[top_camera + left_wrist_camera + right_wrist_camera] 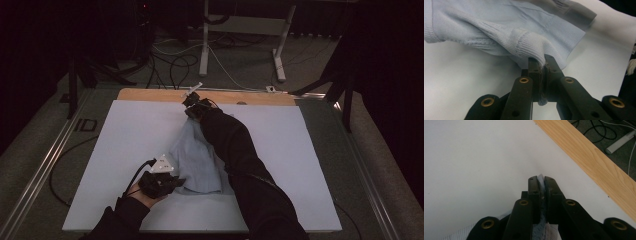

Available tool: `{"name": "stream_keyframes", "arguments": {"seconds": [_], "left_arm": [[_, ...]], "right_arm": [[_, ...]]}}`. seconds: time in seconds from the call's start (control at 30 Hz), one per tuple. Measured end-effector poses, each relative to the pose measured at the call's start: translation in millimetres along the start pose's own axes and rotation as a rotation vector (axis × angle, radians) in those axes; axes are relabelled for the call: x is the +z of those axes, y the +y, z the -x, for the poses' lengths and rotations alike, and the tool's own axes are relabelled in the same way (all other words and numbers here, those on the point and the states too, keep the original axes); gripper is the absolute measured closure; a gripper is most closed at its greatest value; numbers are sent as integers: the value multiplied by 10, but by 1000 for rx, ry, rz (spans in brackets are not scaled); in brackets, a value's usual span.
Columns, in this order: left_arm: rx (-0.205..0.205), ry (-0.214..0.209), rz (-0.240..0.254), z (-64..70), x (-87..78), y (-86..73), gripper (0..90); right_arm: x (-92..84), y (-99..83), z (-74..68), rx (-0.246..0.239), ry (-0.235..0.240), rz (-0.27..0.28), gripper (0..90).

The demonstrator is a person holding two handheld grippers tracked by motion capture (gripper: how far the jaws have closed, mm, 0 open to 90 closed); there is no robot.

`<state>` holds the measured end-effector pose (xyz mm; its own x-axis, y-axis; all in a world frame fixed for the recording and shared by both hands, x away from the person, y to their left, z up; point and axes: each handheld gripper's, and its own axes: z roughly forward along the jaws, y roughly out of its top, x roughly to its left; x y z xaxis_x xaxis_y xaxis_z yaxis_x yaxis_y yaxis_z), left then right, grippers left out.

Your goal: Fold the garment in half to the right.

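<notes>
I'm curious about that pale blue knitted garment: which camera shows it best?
The high view: there the whole pale blue sweater lies stretched between the left gripper and right gripper on the white sheet. The left gripper view shows its ribbed hem pinched close up; the right gripper view shows a sliver between the jaws.

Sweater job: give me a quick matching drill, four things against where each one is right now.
1. left gripper
2. right gripper
3. sweater
4. wooden strip

a. along the table's far edge
b. clamped on the ribbed hem, near side
c. stretched between both grippers on the white sheet
d. clamped on cloth at the far end

Pairs: 1-b, 2-d, 3-c, 4-a
</notes>
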<state>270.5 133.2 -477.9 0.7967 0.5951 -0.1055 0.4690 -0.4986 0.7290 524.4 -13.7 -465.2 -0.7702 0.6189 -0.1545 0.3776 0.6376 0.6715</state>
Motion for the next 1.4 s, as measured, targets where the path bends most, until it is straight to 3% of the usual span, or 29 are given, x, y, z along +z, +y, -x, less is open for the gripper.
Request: {"name": "stream_keyframes", "arguments": {"seconds": [0.53, 0.73, 1.1, 1.4], "left_arm": [[64, -33, 1, 116, 35, 255, 868], [87, -54, -6, 174, 91, 367, 867], [141, -83, -25, 303, 264, 573, 868], [178, -119, -52, 428, 503, 703, 868]], "right_arm": [[-248, -101, 146, 21, -8, 41, 853], [-403, -193, 262, 35, -6, 61, 852], [-620, -373, 473, 60, -20, 81, 851], [-746, -583, 652, 82, -26, 85, 849]]}}
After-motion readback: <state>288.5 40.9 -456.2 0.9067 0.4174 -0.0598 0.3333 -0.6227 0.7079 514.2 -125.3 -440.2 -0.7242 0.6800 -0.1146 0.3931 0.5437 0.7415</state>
